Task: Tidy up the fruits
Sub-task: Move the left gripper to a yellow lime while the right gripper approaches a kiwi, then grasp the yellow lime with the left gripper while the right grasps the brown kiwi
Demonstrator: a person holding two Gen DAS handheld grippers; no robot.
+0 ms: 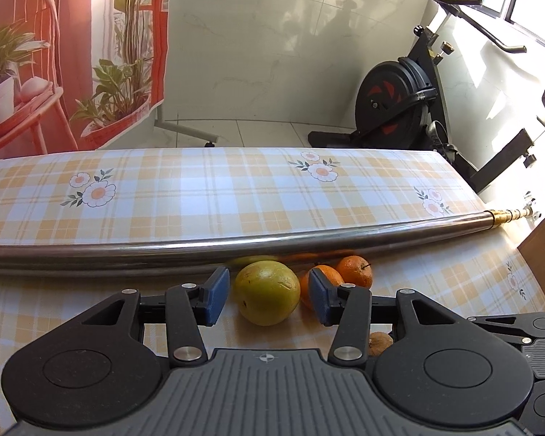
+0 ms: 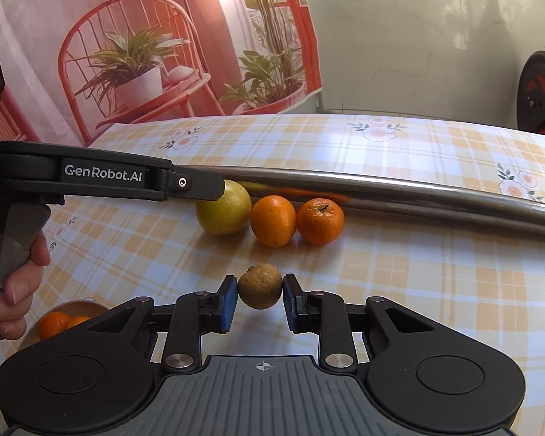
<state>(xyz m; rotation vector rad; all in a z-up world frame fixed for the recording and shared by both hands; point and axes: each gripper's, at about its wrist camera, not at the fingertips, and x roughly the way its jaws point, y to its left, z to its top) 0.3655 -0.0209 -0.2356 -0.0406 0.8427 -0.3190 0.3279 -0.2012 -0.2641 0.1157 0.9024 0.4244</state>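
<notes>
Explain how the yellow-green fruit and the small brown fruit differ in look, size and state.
The yellow-green fruit is clearly larger than the brown fruit. Its skin is smooth and shiny; the brown fruit looks dull and rough. The brown fruit is pinched between the right gripper's blue pads, while the yellow-green fruit sits between the left gripper's open pads, not pressed, next to two oranges. Both are round.

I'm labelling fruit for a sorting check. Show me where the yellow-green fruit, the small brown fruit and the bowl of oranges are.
yellow-green fruit (image 1: 266,292): left wrist view, middle of its skin.
small brown fruit (image 2: 260,286): right wrist view, centre of its rough skin.
bowl of oranges (image 2: 77,304): right wrist view, its upper rim.
</notes>
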